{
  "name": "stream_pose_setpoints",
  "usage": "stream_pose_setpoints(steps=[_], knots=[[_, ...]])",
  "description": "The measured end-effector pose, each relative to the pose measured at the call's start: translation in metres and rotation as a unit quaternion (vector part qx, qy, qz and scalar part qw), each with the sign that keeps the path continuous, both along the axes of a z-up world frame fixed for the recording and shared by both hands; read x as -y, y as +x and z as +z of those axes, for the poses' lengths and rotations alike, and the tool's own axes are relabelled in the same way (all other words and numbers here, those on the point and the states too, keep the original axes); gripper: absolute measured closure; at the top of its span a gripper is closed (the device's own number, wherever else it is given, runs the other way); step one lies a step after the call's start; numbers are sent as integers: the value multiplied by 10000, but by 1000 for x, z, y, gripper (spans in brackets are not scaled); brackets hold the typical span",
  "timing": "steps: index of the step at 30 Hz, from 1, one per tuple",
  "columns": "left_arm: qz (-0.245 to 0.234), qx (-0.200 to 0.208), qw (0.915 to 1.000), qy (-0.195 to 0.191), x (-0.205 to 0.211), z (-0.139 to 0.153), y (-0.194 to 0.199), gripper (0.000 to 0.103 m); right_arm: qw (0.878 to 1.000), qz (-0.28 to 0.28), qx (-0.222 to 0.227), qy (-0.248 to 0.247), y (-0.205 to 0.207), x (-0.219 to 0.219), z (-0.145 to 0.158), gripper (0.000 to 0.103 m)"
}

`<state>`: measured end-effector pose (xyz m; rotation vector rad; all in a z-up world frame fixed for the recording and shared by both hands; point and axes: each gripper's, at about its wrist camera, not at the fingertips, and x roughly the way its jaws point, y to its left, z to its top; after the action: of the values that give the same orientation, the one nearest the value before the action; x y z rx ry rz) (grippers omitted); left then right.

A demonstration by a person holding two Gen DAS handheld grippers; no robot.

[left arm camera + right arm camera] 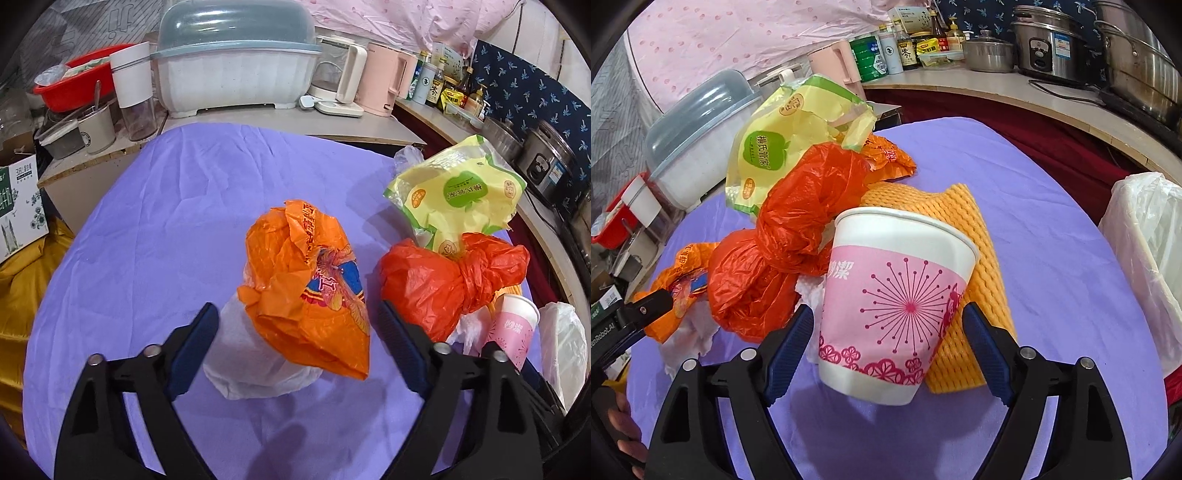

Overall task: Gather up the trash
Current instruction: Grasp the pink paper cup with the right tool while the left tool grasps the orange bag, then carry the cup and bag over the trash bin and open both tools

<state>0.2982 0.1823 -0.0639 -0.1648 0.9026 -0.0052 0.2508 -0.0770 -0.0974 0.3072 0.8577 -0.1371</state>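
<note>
Left wrist view: left gripper (297, 334) jaws spread wide, straddling the orange printed bag (310, 284) that lies on white paper (255, 373) on the purple cloth (147, 221), pads clear of it; knotted red bag (439, 280) sits just right of it. Right wrist view: right gripper (888, 334) likewise apart around the pink-and-white paper cup (894, 302) (contact not evident), and only here the yellow foam net (964, 280) and lined bin (1145, 266) show properly. Cup bottom hides the cloth behind; bin is cut off at the frame edge.
</note>
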Motion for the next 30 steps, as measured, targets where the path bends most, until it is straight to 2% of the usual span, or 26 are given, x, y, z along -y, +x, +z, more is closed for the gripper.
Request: stream_pose_setpoints(steps=[1,3,5,7,9,21,30], knots=[[-35,-19,10000,-30,1,-1,1,34,10000,-4,-4,7,0,0,-1,24],[-72,-47,9999,-57,3,-1,3,44,10000,13,-7,11,0,0,-1,35],[-110,-46,9999,-28,5,0,3,57,10000,49,-23,15,-1,-1,-1,35],[-156,-44,9999,-38,6,2,1,77,10000,48,3,17,-4,0,0,36],[-181,-13,9998,-45,8,5,-3,83,10000,79,8,36,-8,1,2,39],[-420,643,9970,26,26,62,-55,88,9987,68,491,94,-51,18,50,39],[-830,1036,9911,-26,73,107,-98,88,9957,-208,897,94,-97,57,88,39]])
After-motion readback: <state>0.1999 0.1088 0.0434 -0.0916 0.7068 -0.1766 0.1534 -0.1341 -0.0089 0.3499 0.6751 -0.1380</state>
